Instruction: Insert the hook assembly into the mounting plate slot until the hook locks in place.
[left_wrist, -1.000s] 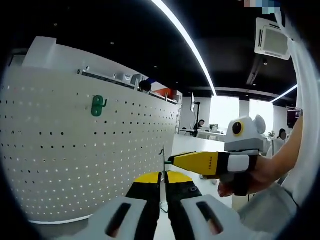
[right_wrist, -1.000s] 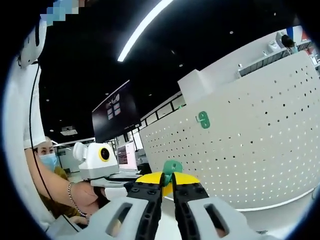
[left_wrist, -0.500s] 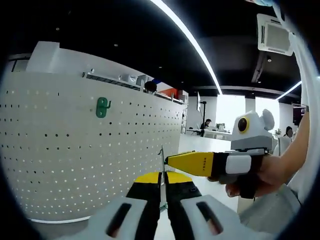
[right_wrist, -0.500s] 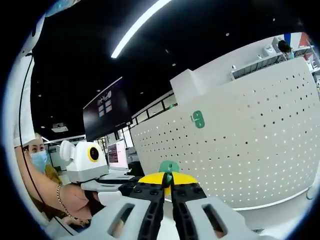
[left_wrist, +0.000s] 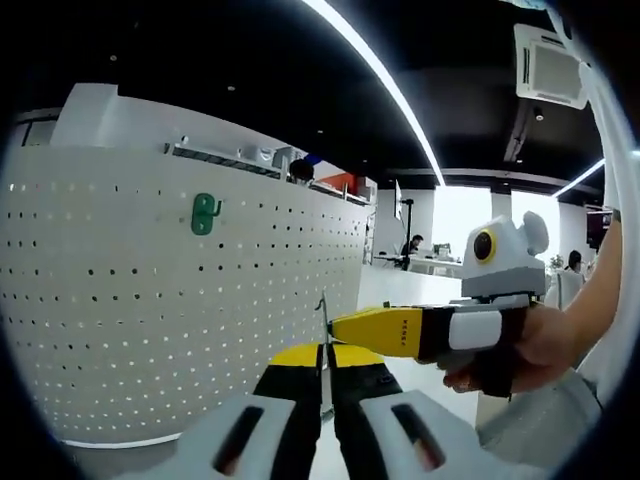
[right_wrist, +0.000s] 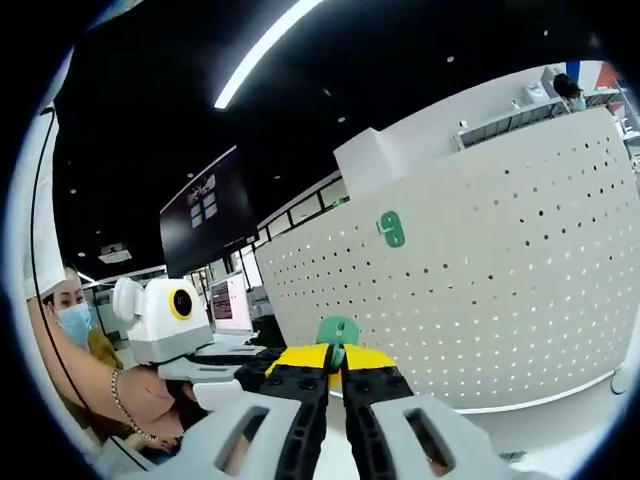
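Both tools are pinched nearly closed: the right tool (right_wrist: 335, 372) grips a green hook piece (right_wrist: 338, 330), the left tool (left_wrist: 322, 368) a thin metal piece (left_wrist: 322, 318), before the pegboard (left_wrist: 150, 300).

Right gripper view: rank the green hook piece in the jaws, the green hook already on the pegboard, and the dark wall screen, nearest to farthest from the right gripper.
1. Green hook piece, held at the right gripper tips.
2. Green hook on the pegboard, above and right.
3. Dark wall screen, far back, upper left.
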